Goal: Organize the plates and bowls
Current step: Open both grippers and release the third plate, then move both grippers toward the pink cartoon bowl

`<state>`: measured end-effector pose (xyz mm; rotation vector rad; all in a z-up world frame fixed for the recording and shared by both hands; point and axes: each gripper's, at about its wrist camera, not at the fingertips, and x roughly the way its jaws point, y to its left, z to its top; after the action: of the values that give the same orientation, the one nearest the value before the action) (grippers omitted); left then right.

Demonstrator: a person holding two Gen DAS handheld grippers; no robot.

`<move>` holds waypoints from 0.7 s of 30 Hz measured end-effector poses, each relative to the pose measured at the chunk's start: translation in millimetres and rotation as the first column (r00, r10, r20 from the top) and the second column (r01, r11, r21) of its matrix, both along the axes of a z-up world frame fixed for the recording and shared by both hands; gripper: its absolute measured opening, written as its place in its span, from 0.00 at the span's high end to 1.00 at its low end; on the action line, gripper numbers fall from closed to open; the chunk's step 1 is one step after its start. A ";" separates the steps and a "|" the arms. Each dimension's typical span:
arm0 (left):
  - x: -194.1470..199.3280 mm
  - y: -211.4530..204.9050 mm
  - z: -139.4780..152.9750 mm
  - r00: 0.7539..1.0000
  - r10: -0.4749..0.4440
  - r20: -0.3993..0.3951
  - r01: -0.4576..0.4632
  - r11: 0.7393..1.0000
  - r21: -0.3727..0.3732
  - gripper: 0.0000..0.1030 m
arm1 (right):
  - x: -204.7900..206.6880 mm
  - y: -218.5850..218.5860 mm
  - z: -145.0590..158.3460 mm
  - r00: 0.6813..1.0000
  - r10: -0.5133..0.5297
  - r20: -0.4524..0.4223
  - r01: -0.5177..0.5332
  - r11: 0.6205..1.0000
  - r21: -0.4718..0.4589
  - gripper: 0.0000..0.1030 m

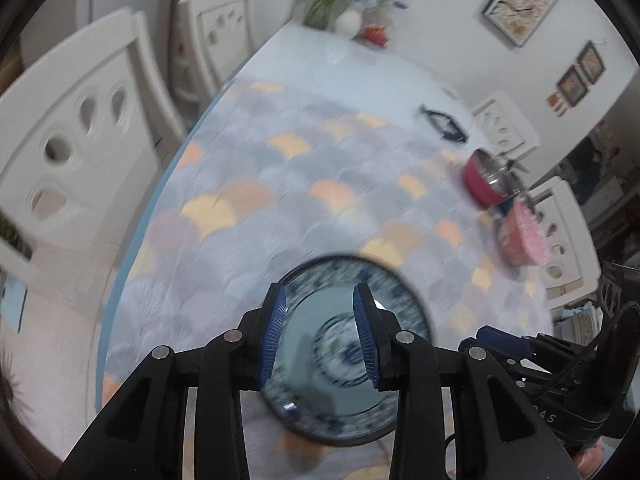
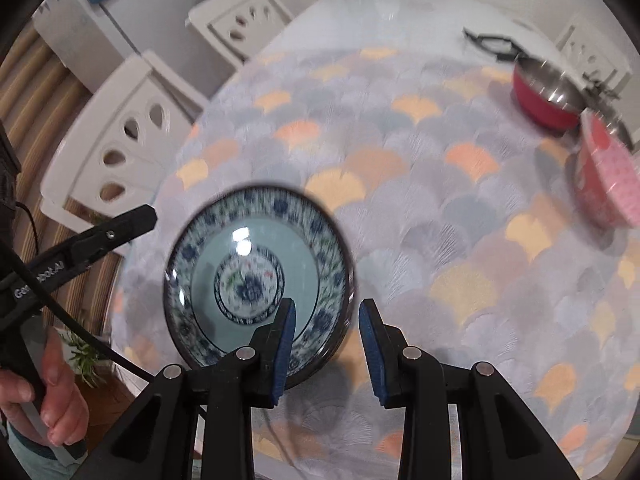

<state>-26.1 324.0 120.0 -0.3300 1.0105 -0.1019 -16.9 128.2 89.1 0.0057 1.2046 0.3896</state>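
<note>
A round table is covered by a cloth printed with grey, orange and yellow fan scales. White chairs with teardrop cut-outs are ranged round it, and framed pictures are hung on the white wall. A vase of flowers is placed at the far edge. The blue-patterned bowl is set near the table's front edge. A red metal-lined bowl and a pink dotted bowl are found well apart from it, on the right. The left gripper is held released above the blue-patterned bowl, nothing grasped. The right gripper is likewise spread, its left finger seen over the bowl's rim.
</note>
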 end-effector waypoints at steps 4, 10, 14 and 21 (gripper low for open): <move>18.3 -25.5 29.7 0.995 -0.063 0.079 0.065 0.998 -0.020 0.69 | 1.7 -32.7 41.1 0.992 -0.065 0.108 0.066 0.998 -0.002 0.68; 54.4 -104.2 71.9 0.959 -0.216 0.183 0.218 0.976 0.009 0.69 | 16.4 -121.0 73.1 0.955 -0.255 0.151 0.248 0.967 0.063 0.60; 81.8 -172.4 75.6 0.937 -0.305 0.168 0.309 0.951 0.003 0.64 | 25.7 -191.8 75.8 0.914 -0.378 0.146 0.369 0.925 0.086 0.49; 122.8 -261.6 50.5 0.941 -0.324 0.100 0.333 0.939 -0.090 0.23 | 54.1 -290.5 61.1 0.876 -0.479 0.057 0.472 0.875 0.105 0.41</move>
<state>96.6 62.4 170.5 -0.2481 0.9715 -0.4712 37.2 -162.3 150.2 0.3565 1.0609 0.0062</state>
